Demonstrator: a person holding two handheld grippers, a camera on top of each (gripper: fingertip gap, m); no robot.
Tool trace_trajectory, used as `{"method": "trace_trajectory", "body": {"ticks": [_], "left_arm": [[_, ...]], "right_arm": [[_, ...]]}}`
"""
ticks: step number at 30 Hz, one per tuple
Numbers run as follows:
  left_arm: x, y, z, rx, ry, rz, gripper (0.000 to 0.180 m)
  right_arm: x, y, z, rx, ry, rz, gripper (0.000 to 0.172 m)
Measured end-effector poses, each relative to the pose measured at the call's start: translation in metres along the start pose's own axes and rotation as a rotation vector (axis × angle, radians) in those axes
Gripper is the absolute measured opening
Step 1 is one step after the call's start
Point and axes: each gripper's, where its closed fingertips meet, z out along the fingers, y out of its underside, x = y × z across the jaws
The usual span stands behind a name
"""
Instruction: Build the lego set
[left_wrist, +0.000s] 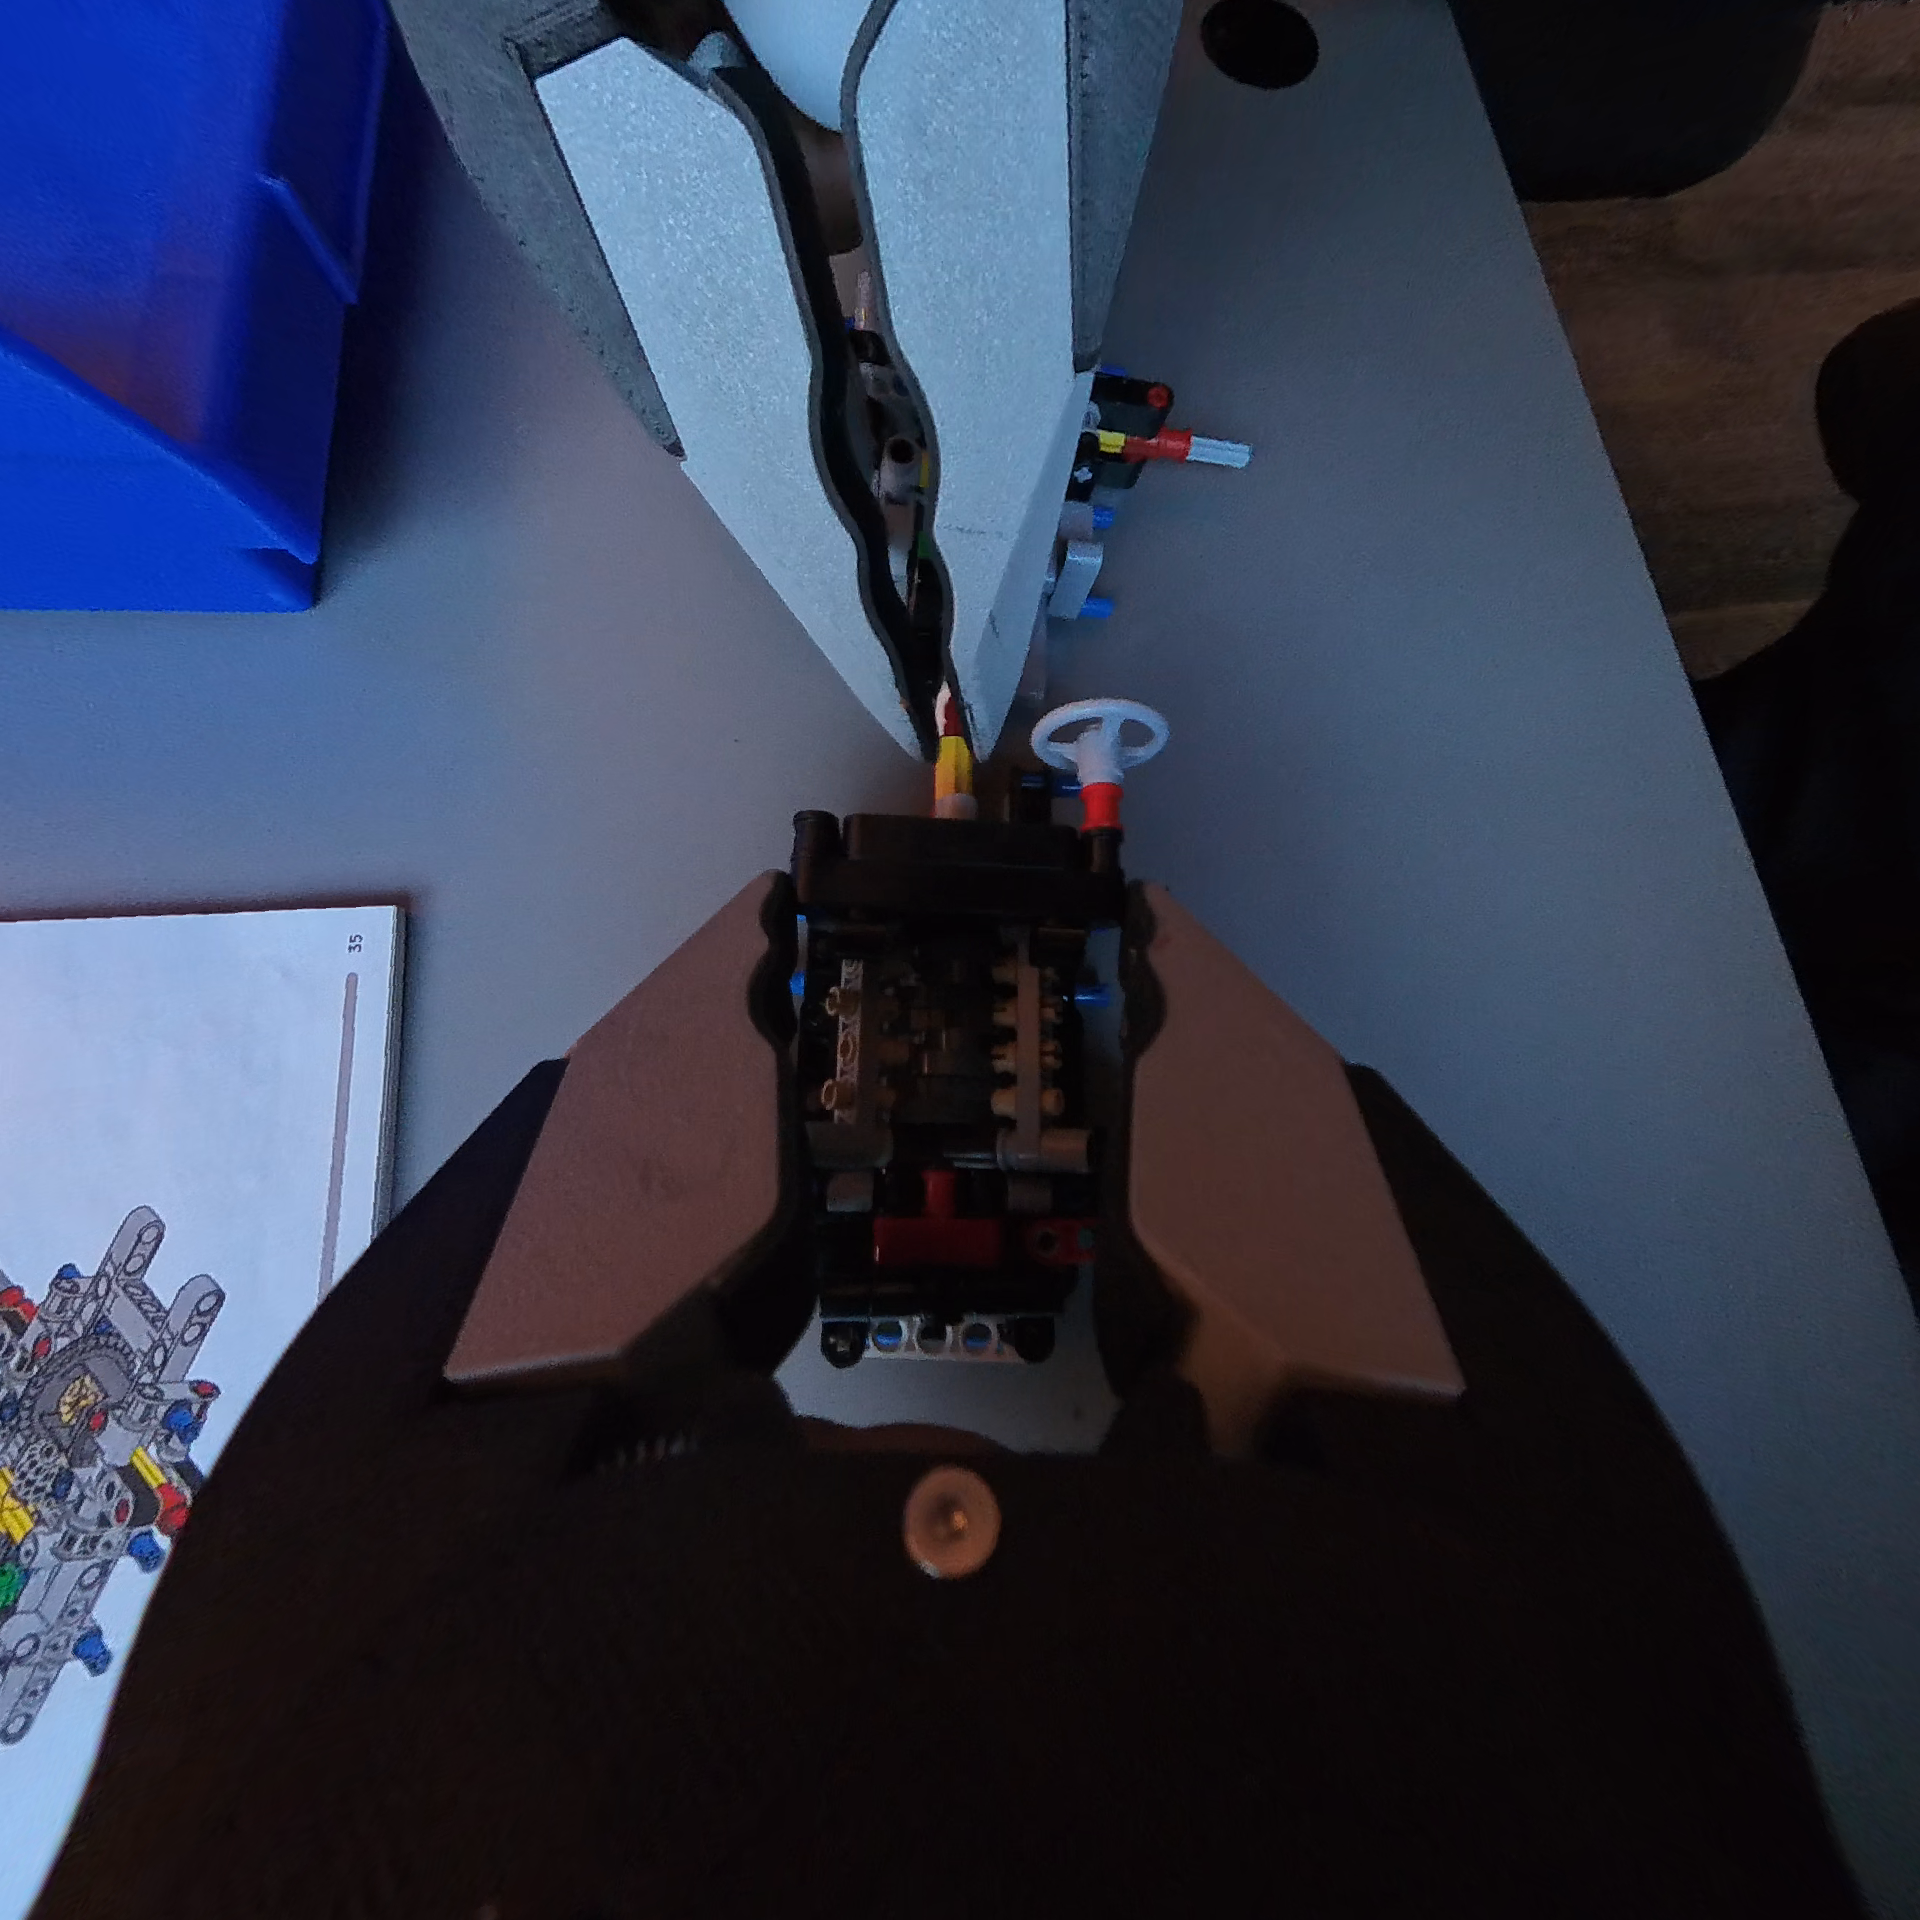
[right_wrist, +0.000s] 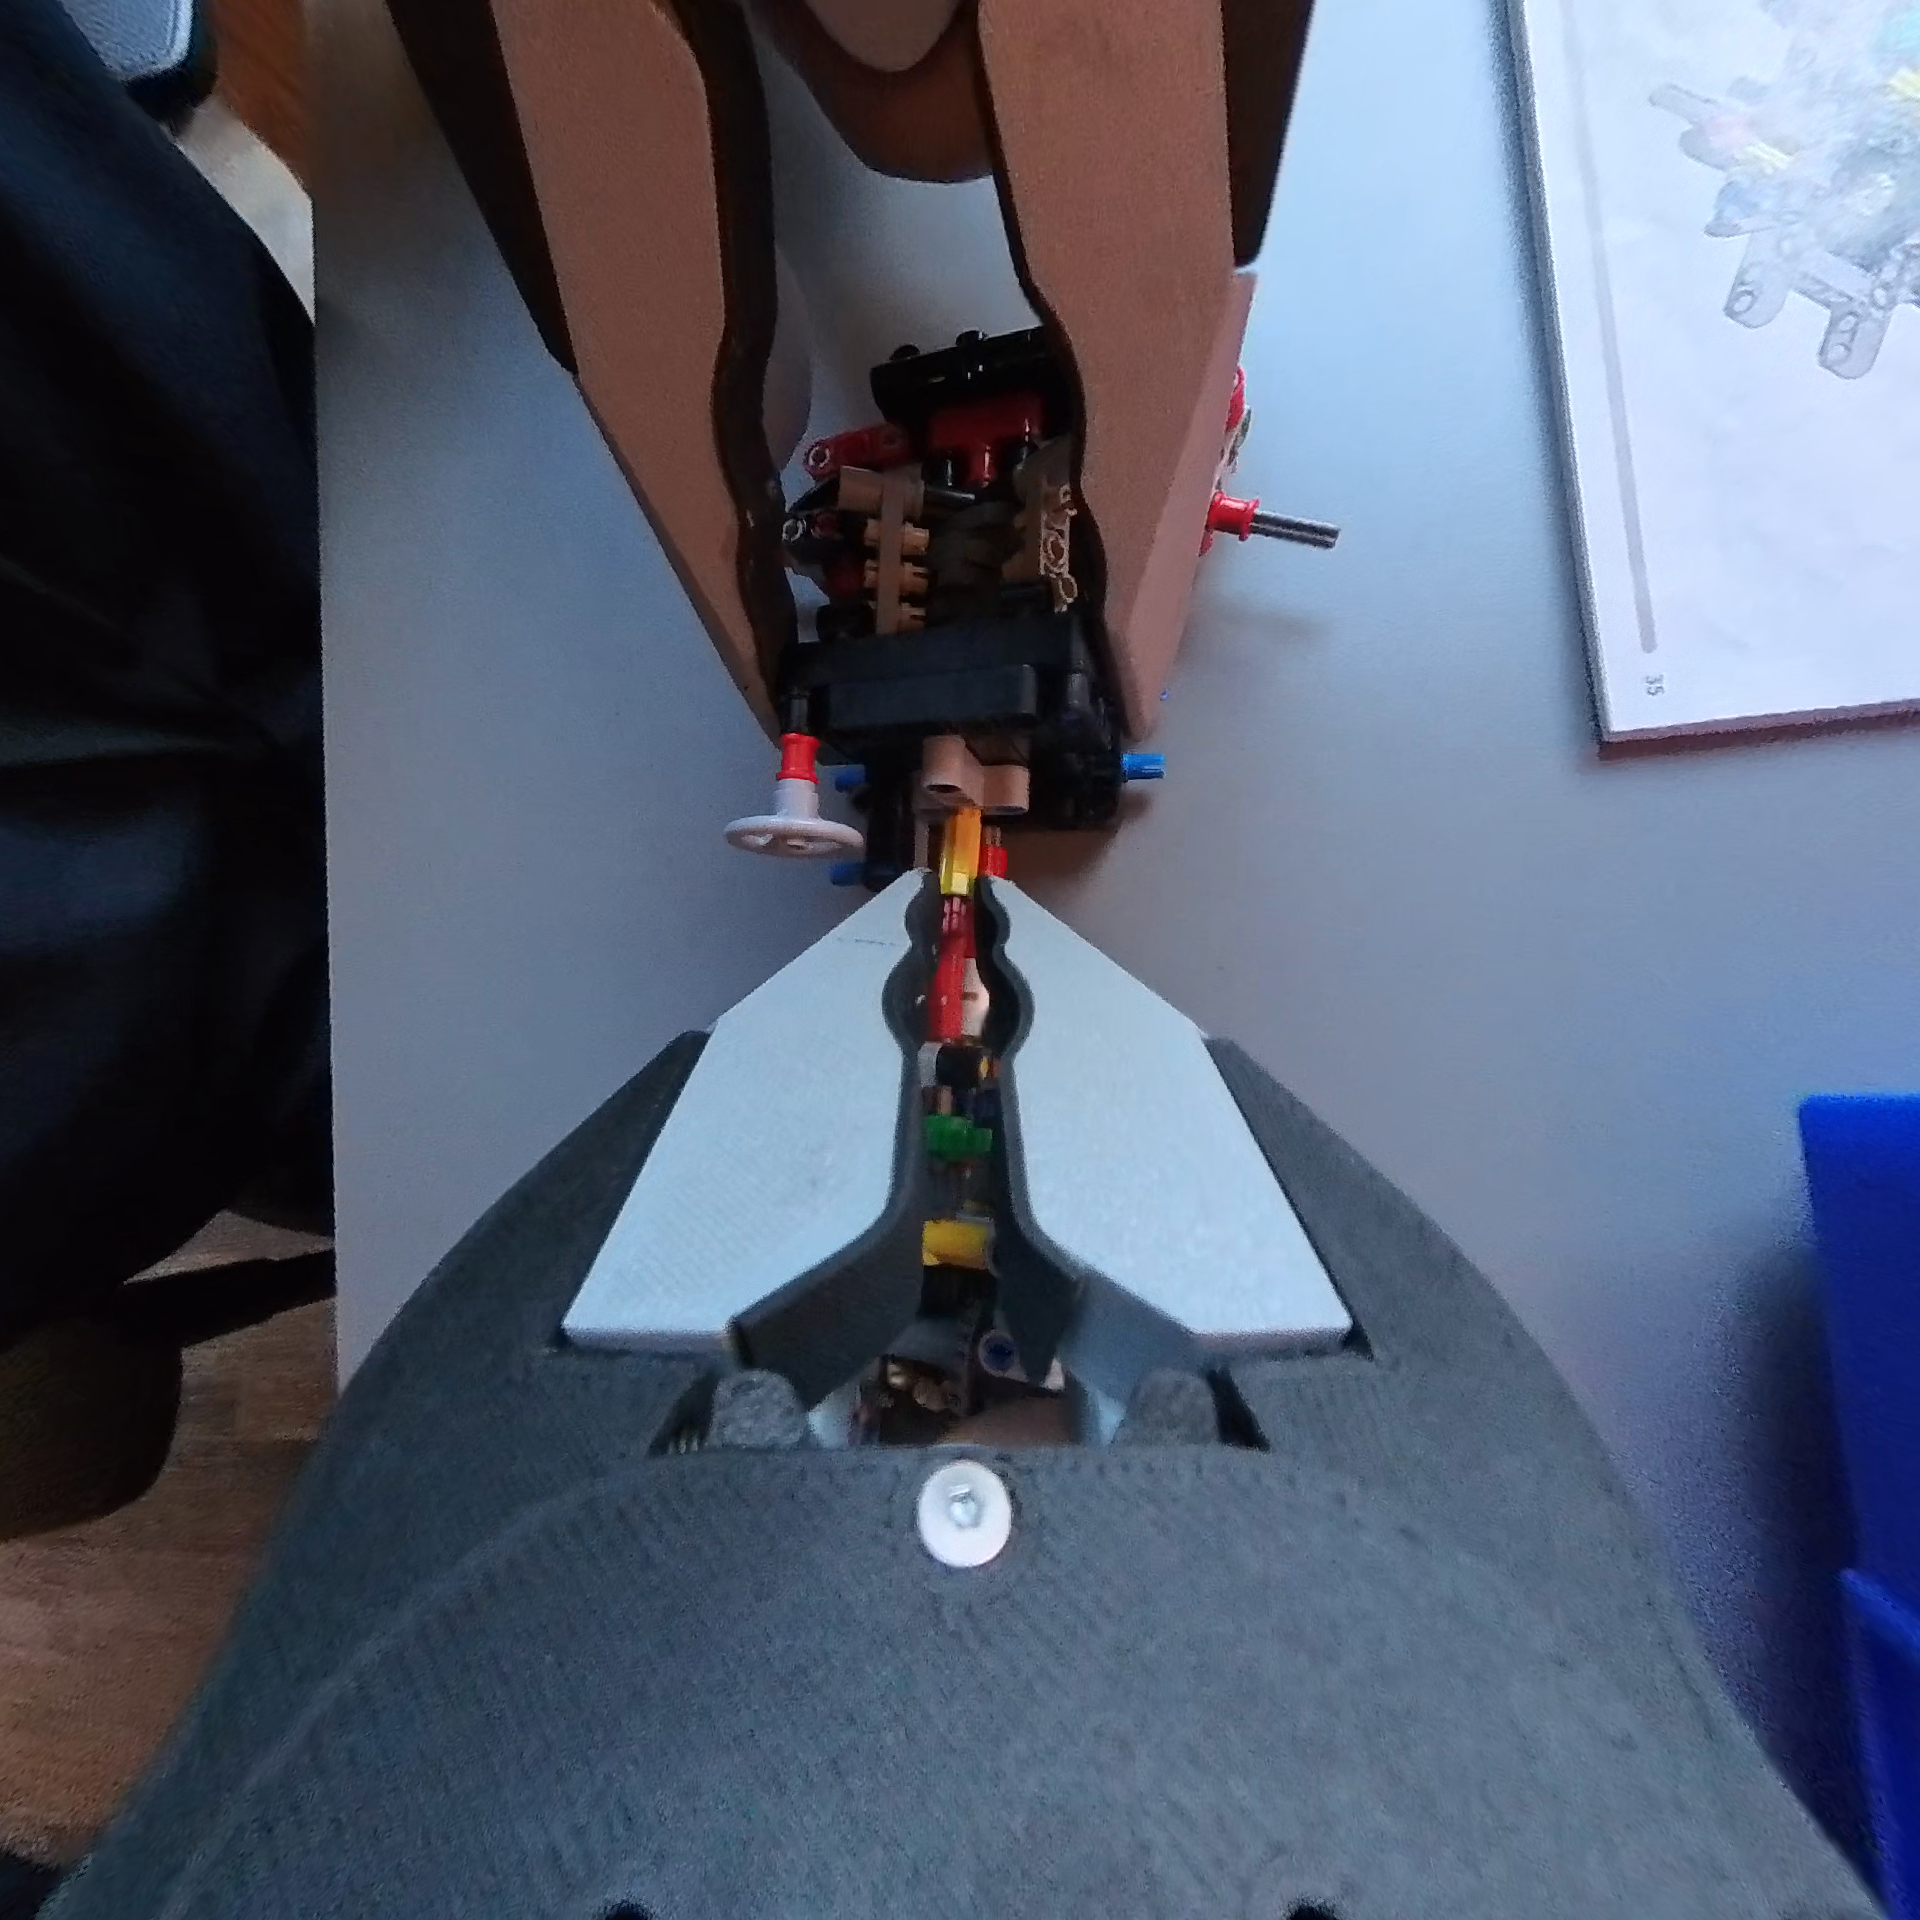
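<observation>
1. Left gripper has its brown fingers clamped on both sides of the black brick-built model. Pads look pressed against its flanks, so that side looks solid. The model sits on the grey worktop, right between the two grippers.

2. Right gripper comes in head-on, grey fingers nearly closed and pinching a thin red-and-yellow axle. The yellow end pokes out past the tips toward a tan connector on the model's near face.

3. My read: the fit looks fiddly, so line the axle up straight with the tan hole before pushing. Any tilt and it'll probably jam or twist in the pinch.

4. Watch the white steering wheel on its red bush, just beside the grey tips. Easy to knock.

5. Instruction booklet lies open off to one side, blue bin further back. Both well apart from the action.
</observation>
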Motion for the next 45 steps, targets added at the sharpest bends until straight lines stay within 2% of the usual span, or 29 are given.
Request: {"method": "trace_trajectory", "body": {"ticks": [6, 14, 19, 27, 31, 38, 45], "left_arm": [[0.0, 0.002, -0.002, 0.029, -0.014, -0.014, 0.062], [-0.001, 0.001, -0.003, 0.056, -0.029, -0.005, 0.062], [0.0, 0.002, -0.004, 0.067, -0.046, 0.006, 0.062], [0.002, 0.003, -0.007, 0.074, -0.079, 0.049, 0.062], [0.004, 0.003, -0.009, 0.079, -0.057, 0.026, 0.061], [0.006, 0.006, -0.007, 0.004, -0.036, 0.025, 0.061], [0.005, 0.008, -0.007, -0.054, -0.022, 0.008, 0.061]], "right_arm": [[0.002, -0.002, 0.003, -0.003, -0.012, 0.08, 0.003], [0.003, -0.001, 0.004, -0.04, -0.177, 0.132, 0.003], [0.001, -0.002, 0.005, -0.04, -0.217, 0.128, 0.003], [-0.001, -0.004, 0.005, -0.009, -0.31, 0.26, 0.003], [-0.001, -0.001, 0.005, -0.045, -0.25, 0.215, 0.003], [-0.006, 0.002, 0.005, -0.227, -0.158, 0.098, 0.003], [-0.004, 0.007, 0.009, -0.326, -0.114, 0.083, 0.003]]}}
